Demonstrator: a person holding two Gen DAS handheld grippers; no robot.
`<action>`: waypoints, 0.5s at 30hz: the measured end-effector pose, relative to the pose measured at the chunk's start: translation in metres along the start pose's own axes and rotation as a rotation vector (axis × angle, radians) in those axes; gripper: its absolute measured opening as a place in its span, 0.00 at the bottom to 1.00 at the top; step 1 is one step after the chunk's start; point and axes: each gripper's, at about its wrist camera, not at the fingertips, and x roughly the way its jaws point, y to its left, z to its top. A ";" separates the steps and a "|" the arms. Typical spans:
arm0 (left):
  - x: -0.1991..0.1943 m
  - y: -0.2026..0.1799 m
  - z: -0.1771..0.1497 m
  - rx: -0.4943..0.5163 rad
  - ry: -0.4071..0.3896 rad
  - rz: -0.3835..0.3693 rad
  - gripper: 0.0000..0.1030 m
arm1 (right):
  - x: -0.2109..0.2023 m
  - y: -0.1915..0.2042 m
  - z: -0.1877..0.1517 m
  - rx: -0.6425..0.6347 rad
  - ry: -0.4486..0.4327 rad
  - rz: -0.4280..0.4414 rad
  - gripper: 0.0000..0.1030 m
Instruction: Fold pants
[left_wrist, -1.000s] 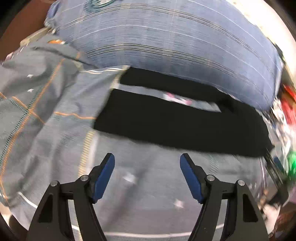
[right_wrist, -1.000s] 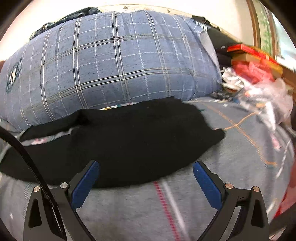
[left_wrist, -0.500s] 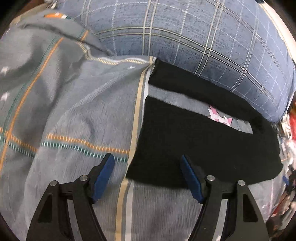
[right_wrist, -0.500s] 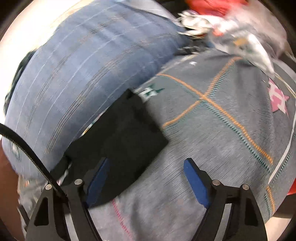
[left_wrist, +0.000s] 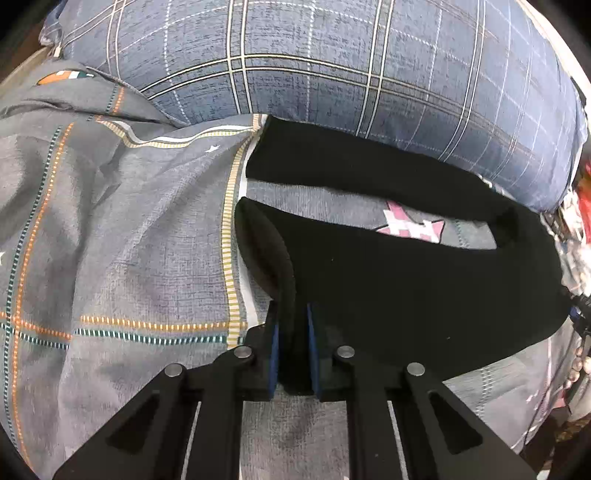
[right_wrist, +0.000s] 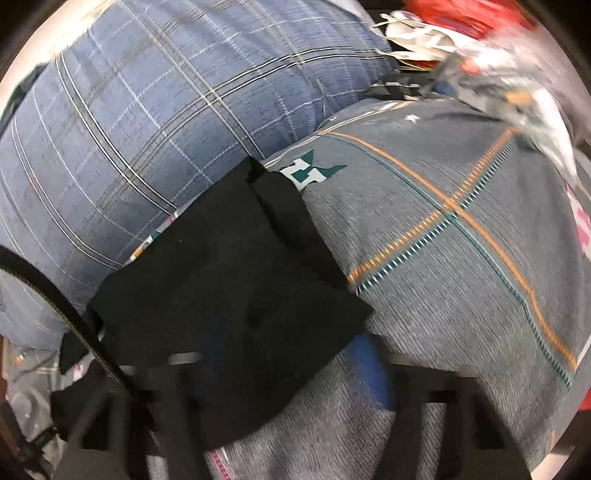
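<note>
On the grey patterned bedsheet (left_wrist: 122, 229), just in front of the blue plaid pillow (left_wrist: 332, 74), lie the black pants (left_wrist: 406, 288), spread flat, legs apart, far leg touching the pillow. Left gripper (left_wrist: 293, 332) closing, pads already pinching a raised fold at the near leg's hem. Right gripper (right_wrist: 295, 373) blurred, jaws closing with the waist-end corner between them; can't tell if pads bite yet. Fabric looks soft, light, limp, likely to sag and drag on the sheet. Best holds, I'd judge: hem corner and waistband corner, both layers, lifted together to keep edges aligned
</note>
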 end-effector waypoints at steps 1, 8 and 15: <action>-0.005 0.000 0.000 -0.002 -0.005 -0.009 0.12 | -0.001 0.000 0.002 0.005 0.002 0.015 0.11; -0.037 0.008 0.004 -0.044 -0.029 -0.070 0.10 | -0.046 0.018 0.011 -0.029 -0.050 0.107 0.07; -0.080 0.010 -0.006 -0.072 -0.062 -0.127 0.10 | -0.085 0.011 0.006 0.027 -0.049 0.213 0.06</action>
